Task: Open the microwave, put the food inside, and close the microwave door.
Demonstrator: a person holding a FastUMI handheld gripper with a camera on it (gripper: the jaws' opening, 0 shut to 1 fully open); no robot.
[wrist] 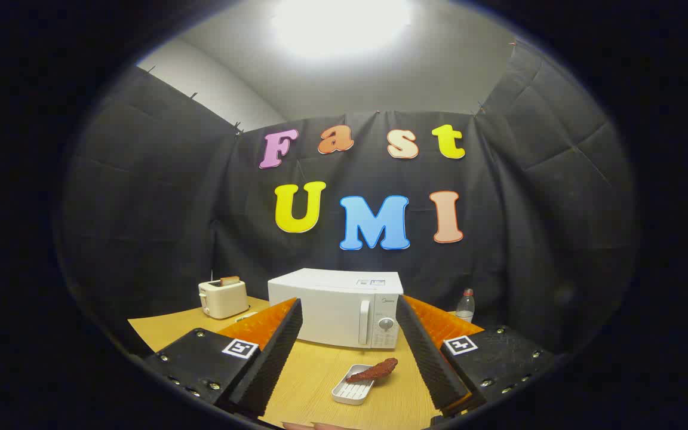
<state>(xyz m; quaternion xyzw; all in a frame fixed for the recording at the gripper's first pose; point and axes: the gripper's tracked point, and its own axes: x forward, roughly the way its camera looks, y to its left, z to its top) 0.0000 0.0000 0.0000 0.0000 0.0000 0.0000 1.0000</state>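
The gripper (350, 334) is held with fingers spread wide and nothing between them. Just ahead, the food (372, 371) is seen lying across a small tray (353, 391), its long axis slanting up-right. Beyond stands the shut microwave (335, 307), its handle (365, 322) set right of centre

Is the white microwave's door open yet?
No, the white microwave shows its door flush and closed, beyond the open gripper with nothing between its jaws.

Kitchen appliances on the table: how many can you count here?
2. The white microwave, door shut, stands beyond the open gripper, past the food on its tray. The toaster sits to the microwave's left. The jaws may hide others.
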